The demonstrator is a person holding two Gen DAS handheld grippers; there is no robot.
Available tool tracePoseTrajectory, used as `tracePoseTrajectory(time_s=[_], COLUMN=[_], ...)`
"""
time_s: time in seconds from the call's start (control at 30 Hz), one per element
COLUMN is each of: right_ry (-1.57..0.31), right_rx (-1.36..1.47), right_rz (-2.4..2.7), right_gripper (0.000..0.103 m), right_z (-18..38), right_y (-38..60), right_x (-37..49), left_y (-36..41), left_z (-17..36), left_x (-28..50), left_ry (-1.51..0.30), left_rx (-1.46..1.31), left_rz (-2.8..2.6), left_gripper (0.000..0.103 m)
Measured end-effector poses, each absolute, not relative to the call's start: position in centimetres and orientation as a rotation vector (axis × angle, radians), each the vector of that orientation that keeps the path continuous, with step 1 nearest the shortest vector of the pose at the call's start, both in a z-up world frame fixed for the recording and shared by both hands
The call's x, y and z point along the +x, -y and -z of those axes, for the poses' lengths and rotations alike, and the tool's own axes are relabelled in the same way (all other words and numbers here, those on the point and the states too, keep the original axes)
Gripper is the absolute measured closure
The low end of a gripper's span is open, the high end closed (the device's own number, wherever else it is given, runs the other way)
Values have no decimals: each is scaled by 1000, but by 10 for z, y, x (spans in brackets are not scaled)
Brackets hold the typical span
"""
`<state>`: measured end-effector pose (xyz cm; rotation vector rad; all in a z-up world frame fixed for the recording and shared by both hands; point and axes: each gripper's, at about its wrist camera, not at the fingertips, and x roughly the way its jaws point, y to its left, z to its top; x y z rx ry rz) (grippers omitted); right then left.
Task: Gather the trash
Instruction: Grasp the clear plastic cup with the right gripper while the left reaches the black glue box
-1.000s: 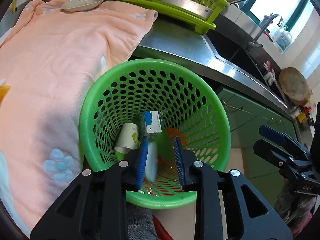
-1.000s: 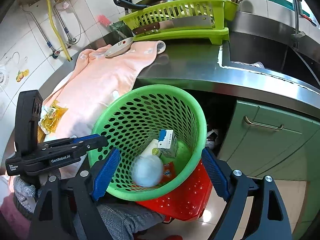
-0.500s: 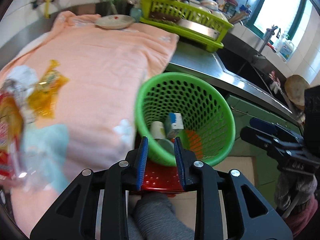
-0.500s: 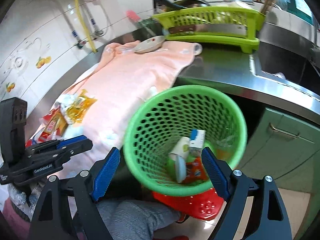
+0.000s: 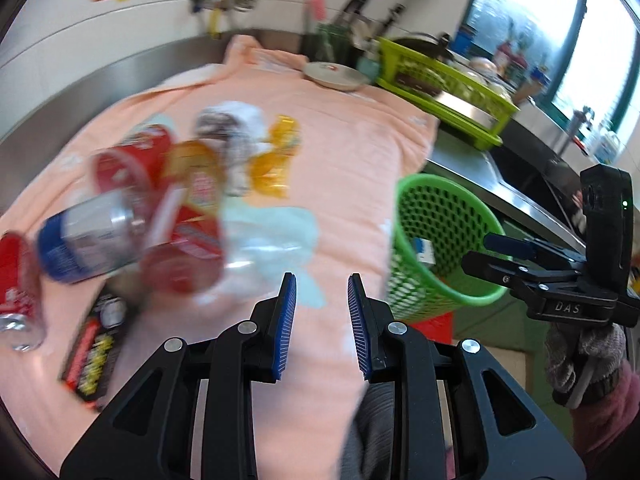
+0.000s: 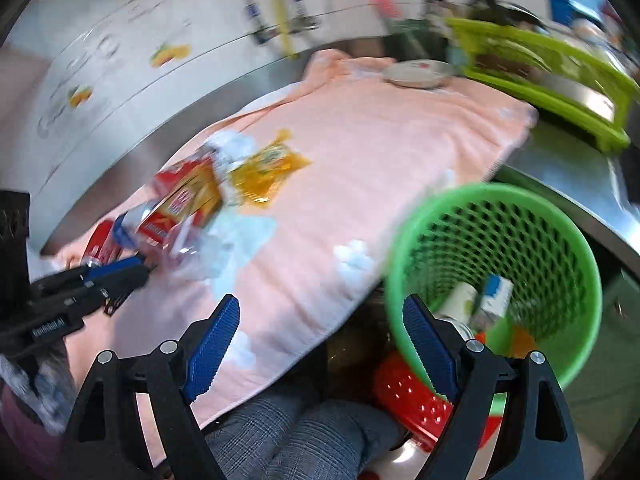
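- Left gripper (image 5: 322,322): blue-padded fingers (image 5: 285,320) parted by a narrow gap, nothing between them, held above the pink towel (image 5: 352,152).
- Right gripper (image 6: 320,344): fingers (image 6: 214,342) spread wide, holding nothing, one over the near edge of the towel, the other (image 6: 428,350) just in front of the green basket (image 6: 576,264) rim.
- Beyond the left gripper, ahead and to its left: a heap of trash lying on the towel, well apart from the basket (much of it blurred).
- In the heap: a blue and silver can (image 5: 86,236) on its side, long axis running roughly left to right, silver end pointing right toward a red wrapper (image 5: 184,256).
- At the far left edge: a red can (image 5: 18,292), also lying down, long axis running near to far, silver end toward the camera.
- Nearest the camera: a flat black and red packet (image 5: 94,356), long axis pointing away and slightly right.
- Farther back: a yellow wrapper (image 5: 276,160), a crumpled white wad (image 5: 236,120) and clear plastic (image 5: 264,256) over a pale blue patch on the towel.
- To the right, past the towel edge: the green basket, tilted with its mouth facing up and toward the cameras, resting on something red (image 6: 412,392) below the steel counter (image 5: 472,164).
- Inside the basket: a paper cup (image 6: 458,300) and a small blue and white carton (image 6: 496,294), both leaning with their long axes roughly upright.
- At the back of the counter: a small dish (image 5: 335,75) on the far end of the towel, beside a lime dish rack (image 5: 444,88).
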<state>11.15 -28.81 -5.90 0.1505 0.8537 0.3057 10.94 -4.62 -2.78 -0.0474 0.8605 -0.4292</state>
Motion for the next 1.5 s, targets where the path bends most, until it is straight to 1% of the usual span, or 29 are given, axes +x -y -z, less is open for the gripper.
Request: tracePoseTrajectory(time_s=[0.17,0.2,0.23,0.27,0.4,0.5,0.63,0.7,0.77,1.03,1.23,1.3,1.37,1.5], right_ry=[-863,-856,-854,-849,-842,-844,-840,-836,-833,-855,-857,-871,-873,-888], right_rx=[9,-44,-79,-123,-248,-348,-462,-512,-546,-637,-686,-696,-701,-686], right_rz=[-424,-451,-477,-502,-602,-670,-754,-789,-815,-897,-910,-920,-921,-925], right_gripper=[21,20,20,19,16,16,16,16,16,16,17,20,25,28], right_z=[58,58,58,58,62,69,77,81,84,101,112,114,116,120], right_y=[246,234,227,218,190,171,147,138,130,103,94,94,93,95], right_x=[124,128,129,132,142,154,167,172,179,204,206,207,207,210], left_y=[2,-7,-13,-19,-40,-50,-59,-65,-68,-70,-69,-69,-70,-72], left_z=[23,22,22,21,22,27,34,38,41,57,70,74,76,80], left_x=[100,97,96,94,92,93,93,96,99,112,122,124,126,132], left_ry=[-846,-844,-839,-830,-834,-851,-862,-873,-886,-933,-972,-983,-992,-1004], left_rx=[-56,-48,-43,-35,0,26,62,75,92,182,222,232,234,226], left_rz=[346,322,307,286,245,227,202,195,190,199,219,226,225,228], left_gripper=[75,71,57,55,55,54,45,44,37,37,37,37,37,38])
